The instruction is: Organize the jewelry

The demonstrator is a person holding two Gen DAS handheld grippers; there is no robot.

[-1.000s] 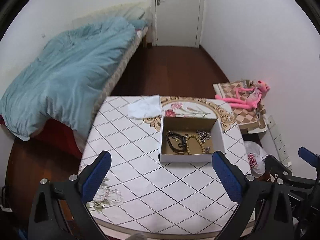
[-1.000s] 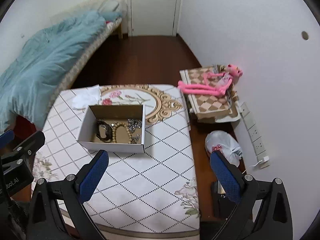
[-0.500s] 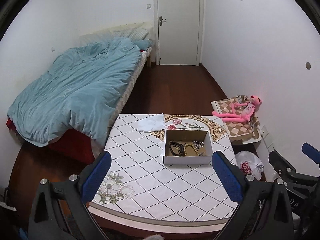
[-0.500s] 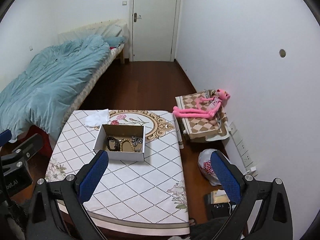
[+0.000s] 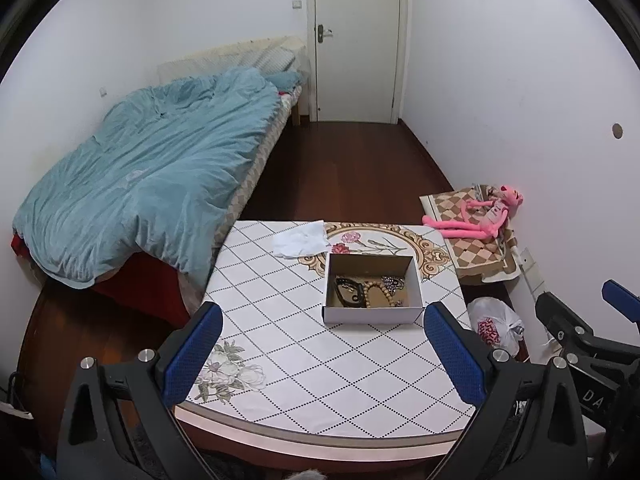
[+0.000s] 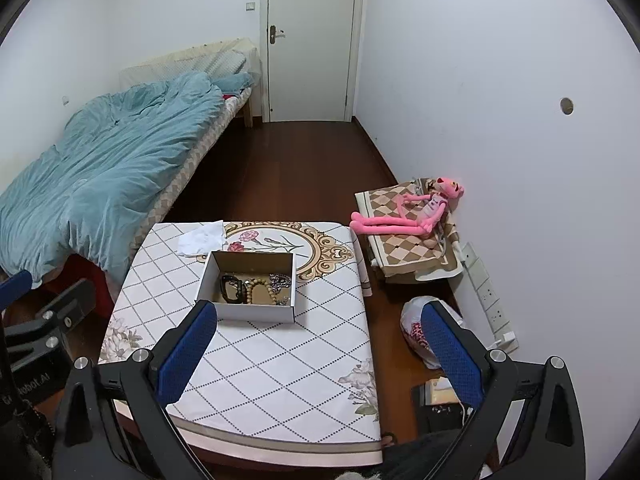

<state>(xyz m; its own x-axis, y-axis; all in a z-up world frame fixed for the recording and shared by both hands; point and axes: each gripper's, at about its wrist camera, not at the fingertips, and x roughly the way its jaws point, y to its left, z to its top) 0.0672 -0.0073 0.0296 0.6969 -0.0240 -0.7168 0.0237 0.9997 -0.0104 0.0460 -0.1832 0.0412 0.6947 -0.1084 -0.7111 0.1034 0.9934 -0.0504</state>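
Note:
An open cardboard box (image 5: 373, 314) (image 6: 248, 312) stands on the patterned table (image 5: 288, 360) (image 6: 280, 368). Inside it lie a black bracelet (image 5: 349, 289) (image 6: 231, 289), a beige bead bracelet (image 5: 378, 294) (image 6: 260, 290) and a silver chain piece (image 5: 394, 282) (image 6: 281, 281). My left gripper (image 5: 320, 356) is open and empty, held well back above the table's near edge. My right gripper (image 6: 316, 356) is open and empty, held back over the table's near right side. Each gripper shows at the edge of the other's view.
A white cloth (image 5: 300, 238) (image 6: 201, 237) lies at the table's far edge. A bed with a blue quilt (image 5: 152, 176) is to the left. A pink plush toy (image 5: 476, 220) on a checkered cushion and a plastic bag (image 5: 494, 326) are on the right floor.
Both grippers have pulled back and up from the table, so the box looks smaller and farther. Both stay open and empty. The jewelry in the box has not moved.

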